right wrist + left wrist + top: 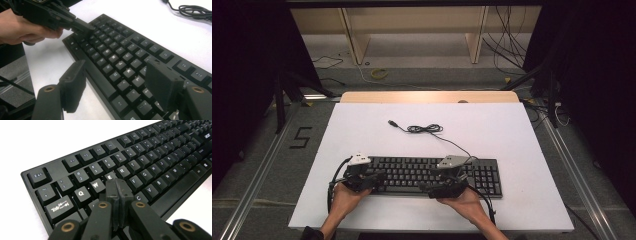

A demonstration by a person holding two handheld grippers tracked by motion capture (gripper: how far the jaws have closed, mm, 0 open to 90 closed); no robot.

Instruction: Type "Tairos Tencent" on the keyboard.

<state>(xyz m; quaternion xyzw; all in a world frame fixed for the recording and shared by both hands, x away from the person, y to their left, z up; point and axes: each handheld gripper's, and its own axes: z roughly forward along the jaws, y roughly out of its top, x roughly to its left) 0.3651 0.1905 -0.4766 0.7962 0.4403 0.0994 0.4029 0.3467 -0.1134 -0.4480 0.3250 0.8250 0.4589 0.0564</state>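
High view: your black keyboard (432,174) lies near you on the white table (512,135). Left gripper view: your left gripper (117,185) is pinched tight, tips over the E key. Right gripper view: your right gripper (117,83) stands wide above the keys, holding nothing.

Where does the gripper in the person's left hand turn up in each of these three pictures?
High view: the left gripper sits lower left, over the left end of the keyboard.
Left gripper view: its own shut jaws rise bottom centre, tips by the E key.
Right gripper view: it comes in top left, held by a hand, tip on the keys.
Shared landmark: the black keyboard.
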